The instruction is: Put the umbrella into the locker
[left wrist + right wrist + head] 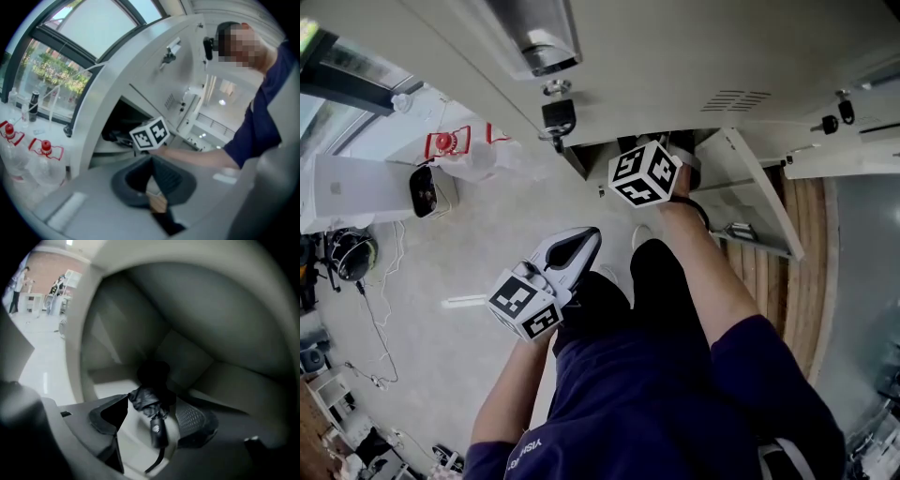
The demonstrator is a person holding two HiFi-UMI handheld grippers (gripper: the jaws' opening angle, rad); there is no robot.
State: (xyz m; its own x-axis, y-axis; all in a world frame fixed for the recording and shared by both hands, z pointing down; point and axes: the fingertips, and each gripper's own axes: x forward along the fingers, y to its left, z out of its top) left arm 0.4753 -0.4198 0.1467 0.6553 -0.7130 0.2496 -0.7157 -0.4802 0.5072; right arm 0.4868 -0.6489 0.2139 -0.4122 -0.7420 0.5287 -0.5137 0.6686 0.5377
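The umbrella (149,398), black and folded, is seen lying inside the locker (675,56), on the floor of the open compartment. Its handle (157,428) is turned toward the locker's opening. The far end is lost in the dark at the back of the locker. A thin strap (158,459) below the handle is only partly made out.

The right gripper (153,414) is placed in the locker's opening. Its jaws are held wide apart with the handle between them. Pale locker floor is visible between the handle and the left pad. Contact with the right pad cannot be decided.

In the head view only this gripper's marker cube (645,173) and the wrist behind it are seen at the locker's mouth. The jaws and the umbrella are hidden there by the cube and the locker's frame. The locker door (755,192) is stood open, to the right of the opening.

The left gripper (151,160) is held outside the locker, short of its opening. Its jaws are brought together at the tips, and nothing is held between them. A tan patch behind them is too blurred to identify.

Keys (558,117) are hung on the locker front, just left of the opening. Bottles (455,145) with red labels are seen further left of the locker, partly washed out.
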